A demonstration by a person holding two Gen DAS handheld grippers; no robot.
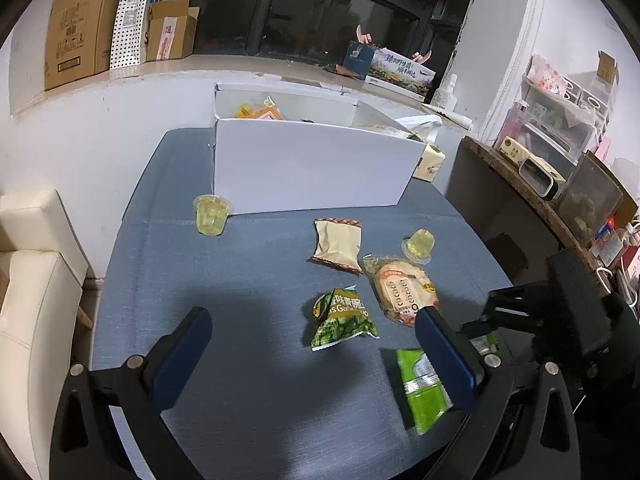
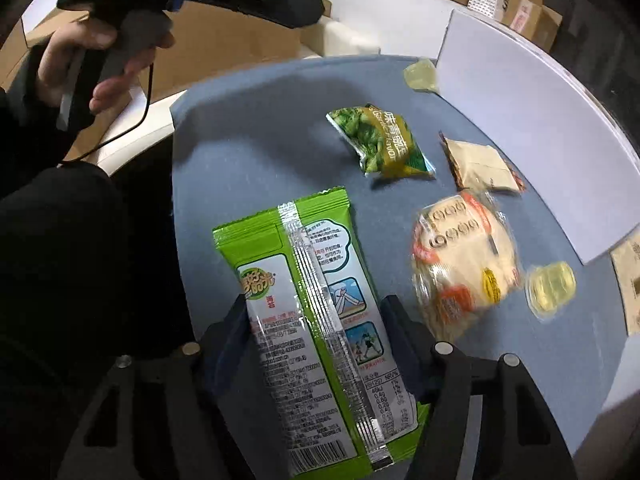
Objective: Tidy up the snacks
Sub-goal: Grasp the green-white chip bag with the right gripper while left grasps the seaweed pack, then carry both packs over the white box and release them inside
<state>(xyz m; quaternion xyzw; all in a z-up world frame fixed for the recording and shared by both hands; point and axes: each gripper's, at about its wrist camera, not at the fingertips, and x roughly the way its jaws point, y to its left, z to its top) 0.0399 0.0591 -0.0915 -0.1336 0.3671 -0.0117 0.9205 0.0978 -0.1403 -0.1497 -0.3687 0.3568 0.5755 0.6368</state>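
My right gripper (image 2: 316,316) is shut on a long green snack packet (image 2: 312,320), its back side up, held above the blue table's near edge; the packet also shows in the left wrist view (image 1: 424,388). My left gripper (image 1: 312,332) is open and empty above the table. On the blue cloth lie a green pea bag (image 1: 340,318) (image 2: 380,144), a round cake pack (image 1: 404,288) (image 2: 464,264), a beige packet (image 1: 338,244) (image 2: 480,164) and two jelly cups (image 1: 211,214) (image 1: 418,244). A white box (image 1: 312,168) holding some snacks stands at the back.
A cream chair (image 1: 28,280) stands left of the table. A dark side cabinet (image 1: 500,208) with storage boxes stands on the right. Cardboard boxes (image 1: 84,20) sit on the window ledge. A tissue pack (image 1: 430,162) lies right of the white box.
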